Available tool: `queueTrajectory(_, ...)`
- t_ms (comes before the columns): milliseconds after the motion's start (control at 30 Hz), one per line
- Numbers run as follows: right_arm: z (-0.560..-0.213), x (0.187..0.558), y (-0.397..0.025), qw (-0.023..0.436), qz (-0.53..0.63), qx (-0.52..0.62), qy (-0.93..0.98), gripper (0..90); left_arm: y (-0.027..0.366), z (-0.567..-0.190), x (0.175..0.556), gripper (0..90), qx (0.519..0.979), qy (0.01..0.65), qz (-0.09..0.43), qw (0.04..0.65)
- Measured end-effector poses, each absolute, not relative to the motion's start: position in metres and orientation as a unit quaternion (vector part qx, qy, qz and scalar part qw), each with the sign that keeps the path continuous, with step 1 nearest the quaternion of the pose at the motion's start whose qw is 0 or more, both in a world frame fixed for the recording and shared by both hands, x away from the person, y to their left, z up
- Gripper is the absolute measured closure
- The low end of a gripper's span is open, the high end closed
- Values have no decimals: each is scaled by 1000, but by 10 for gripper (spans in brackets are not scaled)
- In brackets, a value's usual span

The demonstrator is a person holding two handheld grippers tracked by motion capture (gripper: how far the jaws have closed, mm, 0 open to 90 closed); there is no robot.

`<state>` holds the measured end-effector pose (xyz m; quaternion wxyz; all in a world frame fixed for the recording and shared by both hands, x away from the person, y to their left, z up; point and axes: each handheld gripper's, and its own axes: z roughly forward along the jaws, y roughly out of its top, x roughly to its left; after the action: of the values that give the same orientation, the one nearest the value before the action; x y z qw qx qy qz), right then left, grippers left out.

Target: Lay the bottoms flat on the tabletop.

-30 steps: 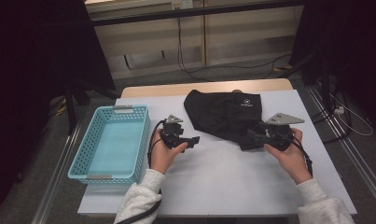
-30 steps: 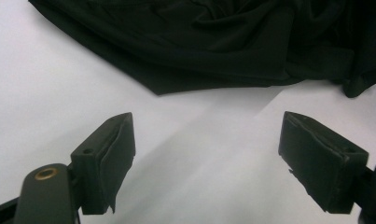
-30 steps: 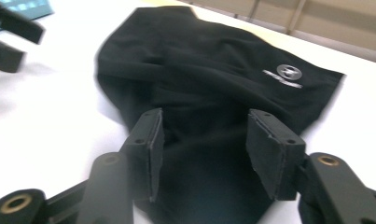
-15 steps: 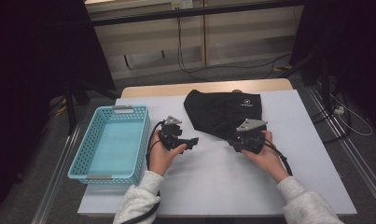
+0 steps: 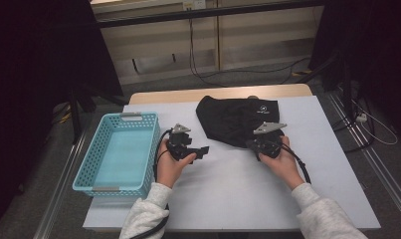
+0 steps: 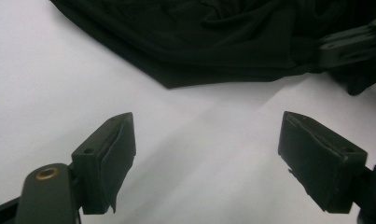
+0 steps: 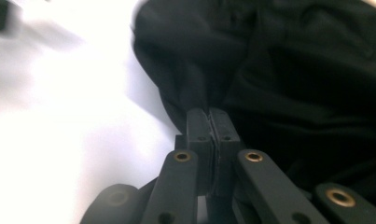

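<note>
The crumpled black cloth garment (image 5: pixel 238 119) lies at the far middle of my white table (image 5: pixel 228 189), right of the light blue plastic basket (image 5: pixel 119 149). Left gripper view: my left gripper (image 6: pixel 206 154) stands spread over bare table, near the hem. Right gripper view: my right gripper (image 7: pixel 208 122) is pressed together on the garment's near edge. I judge the left should pinch the hem well apart from it before lifting.

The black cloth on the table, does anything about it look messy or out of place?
The black cloth lies bunched and creased on the white table, not flat. Its near edge is pinched between the shut jaws of the right gripper. The left gripper is open, short of the cloth. The blue basket sits square. Nothing looks spilled or damaged.
</note>
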<state>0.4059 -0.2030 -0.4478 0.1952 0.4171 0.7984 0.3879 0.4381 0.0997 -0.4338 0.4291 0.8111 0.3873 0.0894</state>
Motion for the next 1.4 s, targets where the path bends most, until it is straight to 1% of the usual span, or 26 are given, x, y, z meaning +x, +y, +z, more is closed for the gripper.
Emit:
queueTrajectory(233, -414, 385, -209, 146, 468, 398, 775, 896, 100, -433, 438, 191, 810, 386, 90, 431)
queueTrajectory(267, -411, 383, -209, 145, 473, 397, 773, 896, 100, -433, 438, 196, 811, 386, 90, 431)
queueTrajectory(300, -409, 383, -211, 155, 473, 397, 771, 896, 99, -433, 438, 196, 810, 387, 91, 431)
queueTrajectory(367, -409, 386, -217, 160, 478, 410, 760, 895, 98, -434, 438, 196, 811, 386, 88, 430)
queueTrajectory(567, -436, 403, -238, 211, 400, 461, 763, 885, 98, -435, 439, 194, 813, 385, 87, 428)
queueTrajectory(667, -442, 404, -241, 217, 374, 468, 771, 818, 99, -435, 439, 192, 812, 386, 87, 429)
queueTrajectory(700, -441, 403, -240, 219, 378, 462, 772, 766, 99, -435, 439, 192, 812, 386, 87, 429)
queueTrajectory(733, -437, 401, -239, 226, 382, 459, 770, 686, 99, -435, 439, 191, 813, 386, 86, 428)
queueTrajectory(767, -434, 398, -238, 231, 386, 454, 769, 643, 99, -435, 440, 189, 813, 385, 86, 428)
queueTrajectory(800, -430, 395, -235, 237, 394, 443, 770, 641, 99, -435, 440, 188, 812, 386, 87, 428)
queueTrajectory(867, -422, 388, -228, 254, 401, 420, 773, 578, 99, -435, 440, 186, 813, 386, 86, 428)
queueTrajectory(900, -419, 386, -225, 249, 412, 408, 776, 593, 99, -434, 439, 185, 813, 386, 85, 428)
queueTrajectory(967, -418, 382, -215, 225, 426, 381, 790, 630, 99, -434, 439, 185, 813, 385, 89, 429)
queueTrajectory(1000, -420, 381, -209, 212, 425, 370, 798, 670, 99, -434, 439, 186, 813, 385, 88, 429)
queueTrajectory(1067, -429, 382, -196, 189, 409, 354, 819, 667, 99, -434, 439, 185, 813, 385, 88, 428)
queueTrajectory(1133, -443, 386, -188, 185, 383, 357, 831, 662, 99, -435, 439, 185, 813, 386, 87, 427)
queueTrajectory(1200, -455, 392, -184, 170, 367, 365, 838, 649, 99, -436, 439, 185, 814, 387, 84, 425)
queueTrajectory(1233, -460, 394, -182, 174, 355, 365, 843, 643, 100, -436, 439, 185, 815, 385, 85, 425)
queueTrajectory(1300, -461, 398, -184, 198, 349, 373, 837, 708, 101, -435, 439, 185, 813, 386, 86, 428)
queueTrajectory(1400, -462, 401, -191, 193, 348, 384, 833, 853, 102, -434, 439, 185, 811, 388, 87, 429)
